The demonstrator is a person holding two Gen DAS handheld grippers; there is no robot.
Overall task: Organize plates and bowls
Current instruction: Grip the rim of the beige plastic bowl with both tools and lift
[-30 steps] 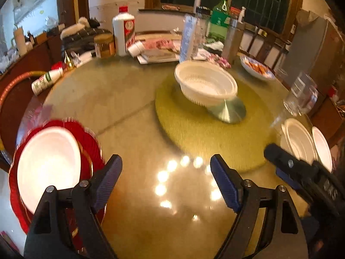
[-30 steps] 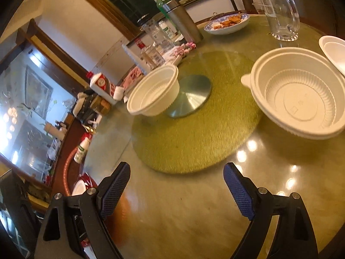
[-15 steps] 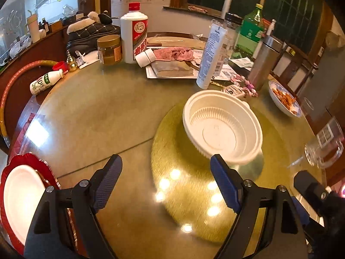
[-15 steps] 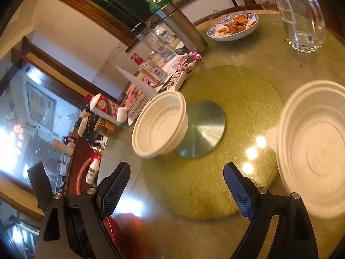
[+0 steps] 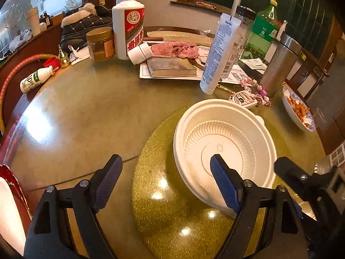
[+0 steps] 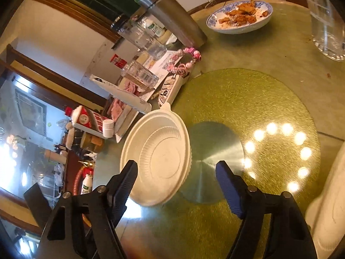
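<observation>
A white ribbed plastic bowl [image 5: 224, 149] stands on the gold round mat [image 5: 163, 207] at the table's middle; it also shows in the right wrist view [image 6: 157, 159]. My left gripper [image 5: 166, 181] is open, and its right finger is over the bowl's near rim. My right gripper [image 6: 175, 185] is open and empty, just short of the same bowl. A second white bowl [image 6: 327, 211] is at the right edge of the right wrist view. A white plate on a red plate [image 5: 8, 211] sits at the far left.
Behind the bowl stand a white liquor bottle [image 5: 129, 21], a jar [image 5: 100, 43], a tube [image 5: 220, 54], a steel flask [image 5: 278, 64] and a green bottle [image 5: 261, 28]. A blue-patterned dish of food [image 6: 239, 19] and a glass pitcher [image 6: 325, 19] are at the right.
Both grippers have moved in toward the white bowl on the mat, which is now much nearer. The red and white plates have slid to the left edge. The second bowl has slid off right.
</observation>
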